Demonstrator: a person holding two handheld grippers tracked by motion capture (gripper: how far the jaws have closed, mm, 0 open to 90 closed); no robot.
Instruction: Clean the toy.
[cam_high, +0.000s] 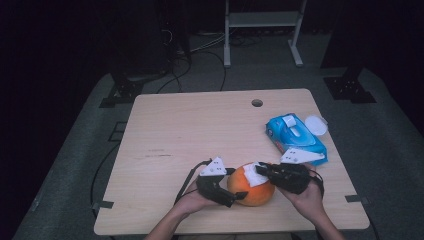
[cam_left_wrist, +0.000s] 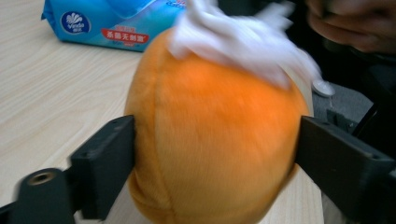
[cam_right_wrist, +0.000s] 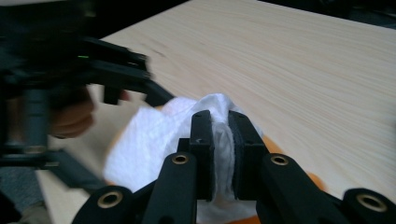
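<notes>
Orange plush ball (cam_high: 251, 187) sits at the table's (cam_high: 175, 130) near edge, flanked by the left gripper (cam_high: 239, 198), whose spread jaws rest against its sides. Right gripper (cam_high: 260, 169) reaches in from the right, jaws clamped on a white wipe (cam_right_wrist: 154, 135) draped over the ball. Left gripper view reads the blue wipes pack's (cam_left_wrist: 112, 23) label.

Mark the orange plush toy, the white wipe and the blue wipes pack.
orange plush toy (cam_left_wrist: 210, 140): left gripper view, middle of its front.
white wipe (cam_right_wrist: 154, 135): right gripper view, flat part left of the jaws.
blue wipes pack (cam_high: 300, 142): high view, top face.
</notes>
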